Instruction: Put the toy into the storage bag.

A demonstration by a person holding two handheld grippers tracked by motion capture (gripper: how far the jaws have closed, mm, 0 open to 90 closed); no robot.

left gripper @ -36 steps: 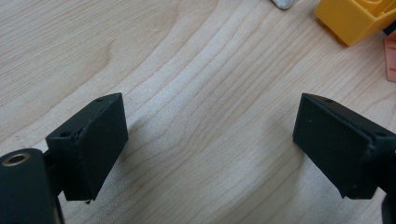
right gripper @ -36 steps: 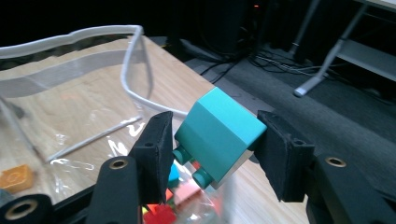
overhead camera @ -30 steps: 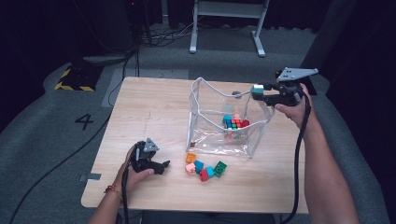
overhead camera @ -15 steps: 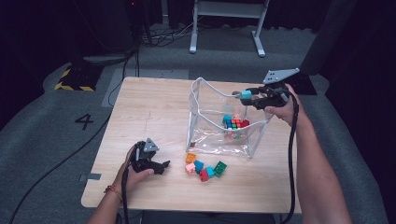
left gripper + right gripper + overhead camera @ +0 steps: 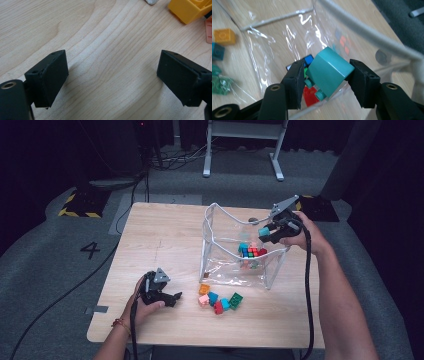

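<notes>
Right hand-held gripper [image 5: 325, 80]: jaws closed on a teal plastic building brick [image 5: 329, 70], one pad pressed on each side, brick tilted with its studs pointing down and toward the camera. In the high view this hand-held gripper [image 5: 264, 232] is over the right rim of the clear plastic bag on a white wire frame [image 5: 214, 247], with the teal brick [image 5: 263, 231] above the bag's open top, not yet inside. The person's right hand [image 5: 295, 232] grips the body; the black cable trails down along the forearm.

Inside the bag: a cluster of small coloured bricks [image 5: 250, 251] (teal, red, green, blue) on the bottom, toward the right side. Right gripper view shows red and blue ones directly beneath the held brick, seen through the film.

Left hand-held gripper [image 5: 172, 297]: resting on the light wooden table [image 5: 160, 235] near its front left, well apart from the bag. Jaws stand wide, nothing between them; left gripper view shows bare wood grain between the pads.

Loose pile of bricks [image 5: 219, 300] on the table just in front of the bag: orange, pink, blue, red, green. An orange brick [image 5: 188, 10] sits at the top right corner of the left gripper view, ahead of the open jaws and clear of them.
</notes>
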